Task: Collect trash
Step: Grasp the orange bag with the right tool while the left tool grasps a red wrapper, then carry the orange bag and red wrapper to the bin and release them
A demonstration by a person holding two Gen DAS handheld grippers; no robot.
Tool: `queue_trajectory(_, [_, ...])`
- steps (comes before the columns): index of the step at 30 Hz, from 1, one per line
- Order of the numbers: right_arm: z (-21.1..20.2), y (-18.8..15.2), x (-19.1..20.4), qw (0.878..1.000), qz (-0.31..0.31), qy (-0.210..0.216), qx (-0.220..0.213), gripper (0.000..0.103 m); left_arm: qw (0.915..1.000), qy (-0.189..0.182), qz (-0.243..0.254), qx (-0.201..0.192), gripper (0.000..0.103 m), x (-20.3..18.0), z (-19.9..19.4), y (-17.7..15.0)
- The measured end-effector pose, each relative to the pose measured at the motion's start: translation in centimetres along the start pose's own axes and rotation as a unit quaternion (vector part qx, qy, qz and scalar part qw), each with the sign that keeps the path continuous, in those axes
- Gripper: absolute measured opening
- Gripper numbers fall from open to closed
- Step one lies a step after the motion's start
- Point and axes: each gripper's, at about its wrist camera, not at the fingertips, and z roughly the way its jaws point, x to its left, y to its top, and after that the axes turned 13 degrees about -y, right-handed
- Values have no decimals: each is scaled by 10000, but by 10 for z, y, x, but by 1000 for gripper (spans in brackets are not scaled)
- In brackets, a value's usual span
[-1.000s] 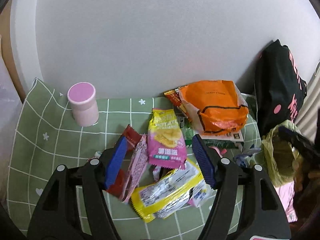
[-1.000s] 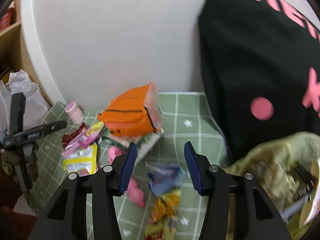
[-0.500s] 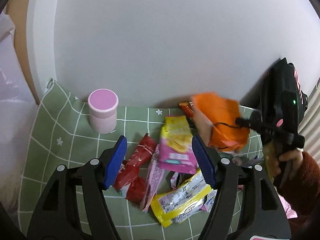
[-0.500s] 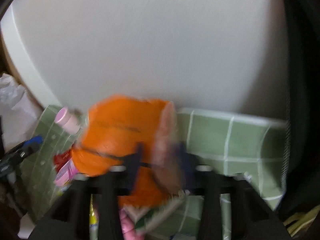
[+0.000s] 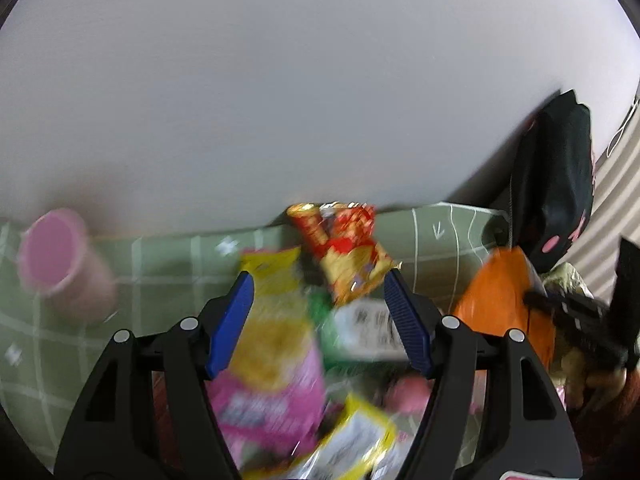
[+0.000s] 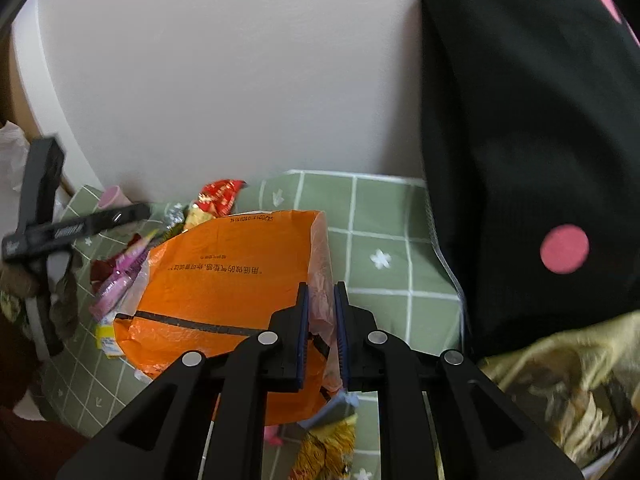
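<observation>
My right gripper [image 6: 322, 286] is closing its jaws on the thin translucent edge of an orange plastic bag [image 6: 224, 280], and the pads pinch it. In the left wrist view the orange bag [image 5: 496, 296] hangs at the right, clear of the pile. My left gripper [image 5: 318, 276] is open above a blurred heap of snack wrappers. A red-gold wrapper [image 5: 344, 248] lies just beyond its fingertips. A yellow-pink wrapper [image 5: 272, 320] lies between and under the fingers, touching neither pad.
A green checked tablecloth [image 6: 380, 240] runs up to a white wall. A pink cup [image 5: 60, 268] stands at the left. A black bag with pink dots [image 6: 520, 120] fills the right side, with a yellowish trash bag [image 6: 560, 392] below it.
My right gripper has closed on the orange bag and pulled it right, off the pile, baring the red-gold wrapper. My left gripper has shifted right over the wrappers, still open.
</observation>
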Motion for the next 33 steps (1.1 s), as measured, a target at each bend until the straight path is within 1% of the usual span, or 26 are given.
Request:
queue_trajectory(2, [0,-5,1,10000,64,-17,13,13,9998,92,-99,125,64,2,20,9])
queue_trajectory(4, [-1,-10,-3,9999,148,-5,26,13,9990,80,-324,286,63,9,40,15])
queue_trajectory(5, [-1,-12,-3,9998,194,15,30,13,9985,82,-410,361,57,11,48,17])
queue_trajectory(6, [-1,-14,-2,9997,224,30,30,13,9977,122,-496,447,47,14,55,18])
queue_trajectory(7, [-1,-16,0,9997,244,37,19,13,9971,153,-553,506,43,16,59,20])
queue_trajectory(8, [-1,-16,1,9997,251,43,9,13,9967,124,-591,543,30,17,61,21])
queue_trajectory(9, [0,-17,3,9996,263,53,-7,13,9964,14,-620,582,21,17,61,22])
queue_trajectory(10, [0,-17,3,9996,273,56,-15,13,9966,-5,-590,575,19,15,59,24])
queue_trajectory(11, [0,-17,6,9996,291,62,-31,13,9971,32,-514,554,15,13,56,25])
queue_trajectory(12, [0,-19,11,9995,305,69,-46,13,9978,88,-393,529,13,9,50,25])
queue_trajectory(15, [-5,-21,12,9994,322,68,-101,13,9990,98,-157,395,11,-3,31,25])
queue_trajectory(18, [-12,-23,10,9992,364,45,-186,13,9995,200,160,188,11,-21,7,21])
queue_trajectory(20, [-17,-23,8,9988,398,28,-268,13,9993,211,280,111,11,-32,-3,19])
queue_trajectory(26, [-42,-21,-1,9976,331,-184,-580,13,9975,299,625,-120,11,-59,-35,13])
queue_trajectory(29, [-54,-20,-7,9964,236,-340,-738,13,9971,213,675,-279,11,-70,-51,14])
queue_trajectory(33, [-78,-20,-22,9937,280,-511,-959,13,9961,3,738,-479,11,-81,-72,19])
